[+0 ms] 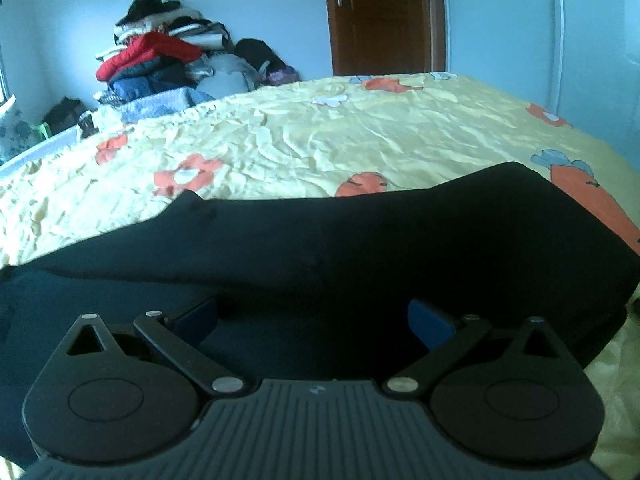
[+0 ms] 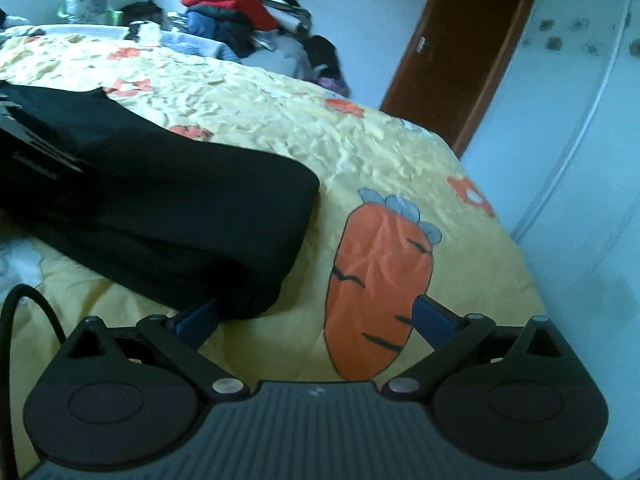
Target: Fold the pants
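Observation:
The black pants lie folded on the yellow bedsheet, spread across the left wrist view. My left gripper is open, low over the near part of the pants, holding nothing. In the right wrist view the pants lie to the left, their rounded folded end pointing right. My right gripper is open; its left fingertip is at the pants' near edge, its right one over a printed carrot.
The bedsheet has orange flower and carrot prints. A pile of clothes is stacked beyond the bed's far left. A brown door and pale walls lie behind. A black cable loops at the right wrist view's left edge.

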